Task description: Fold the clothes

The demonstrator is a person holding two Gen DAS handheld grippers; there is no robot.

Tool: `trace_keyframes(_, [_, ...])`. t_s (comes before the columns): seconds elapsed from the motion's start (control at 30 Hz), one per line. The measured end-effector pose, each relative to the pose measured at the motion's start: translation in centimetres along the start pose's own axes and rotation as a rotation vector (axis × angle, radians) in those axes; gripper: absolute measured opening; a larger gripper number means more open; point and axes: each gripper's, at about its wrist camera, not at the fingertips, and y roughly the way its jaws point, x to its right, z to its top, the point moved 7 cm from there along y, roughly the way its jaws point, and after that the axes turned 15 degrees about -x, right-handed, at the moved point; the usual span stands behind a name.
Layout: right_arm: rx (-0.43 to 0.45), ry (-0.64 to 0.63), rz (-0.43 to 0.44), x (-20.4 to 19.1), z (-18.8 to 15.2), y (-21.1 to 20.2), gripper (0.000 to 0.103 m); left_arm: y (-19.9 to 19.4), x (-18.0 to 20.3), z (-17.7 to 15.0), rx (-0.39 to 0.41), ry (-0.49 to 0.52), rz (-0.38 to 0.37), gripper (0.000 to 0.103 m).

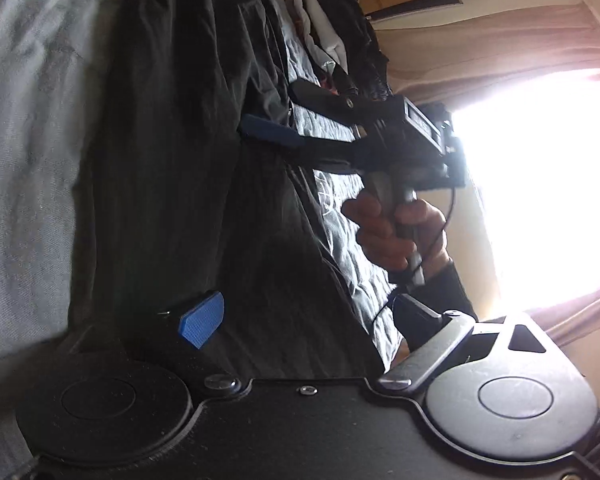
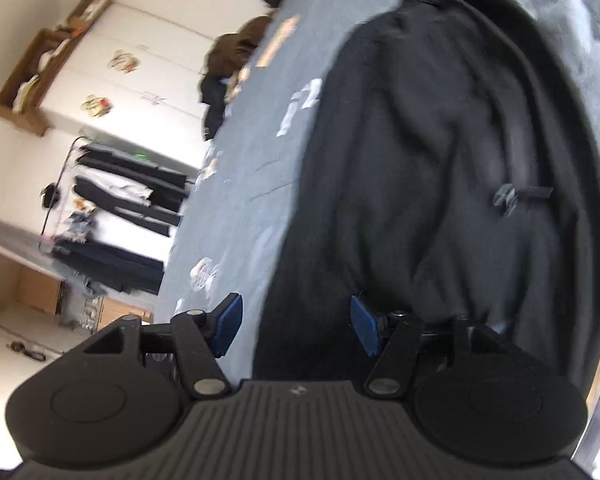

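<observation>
Blue pads of the left gripper (image 1: pixel 300 320) are spread over the black garment (image 1: pixel 172 160), spread on the bed (image 1: pixel 28 120). Beside it, the right gripper (image 2: pixel 296 326) is parted, empty. Soft, light, limp cloth; an edge is best pinched.

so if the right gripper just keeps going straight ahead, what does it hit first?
Most likely the black garment spread on the grey bedspread. The right gripper is open and angled down at its near edge, though depth is unclear.
</observation>
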Motion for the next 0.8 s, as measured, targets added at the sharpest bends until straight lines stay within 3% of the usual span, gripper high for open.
trace_keyframes(0.1, [0.041, 0.056, 0.021, 1.4, 1.4, -2.2, 0.059, -0.9, 0.1, -0.3, -0.001, -0.006, -0.024, 0.092])
trace_keyframes(0.17, [0.035, 0.056, 0.049, 1.0, 1.5, -3.4, 0.060, -1.2, 1.0, -0.3, -0.006, 0.020, -0.040, 0.102])
trace_keyframes(0.3, [-0.013, -0.050, 0.093, -3.1, 0.8, -3.0, 0.060, -2.2, 4.5, -0.9, 0.003, 0.149, -0.090, 0.102])
trace_keyframes(0.4, [-0.003, -0.103, 0.123, -6.0, -0.9, -2.8, 0.061, -3.8, 5.3, -0.6, 0.047, 0.181, -0.084, 0.102])
trace_keyframes(0.5, [-0.018, -0.071, 0.199, -6.0, -3.1, -2.3, 0.064, -4.4, 4.4, 0.3, 0.101, 0.135, -0.112, 0.102])
trace_keyframes(0.63, [-0.061, 0.003, 0.085, -2.7, -5.5, -2.0, 0.064, -3.1, 4.0, 3.0, 0.116, 0.095, -0.148, 0.102])
trace_keyframes(0.73, [-0.021, 0.083, 0.071, 0.3, -6.2, -2.8, 0.063, -1.3, 0.7, 3.7, 0.097, -0.011, -0.071, 0.102])
trace_keyframes(0.8, [0.008, 0.109, 0.070, 1.5, -6.7, -3.6, 0.063, -0.7, -1.0, 3.7, 0.088, -0.040, -0.035, 0.089])
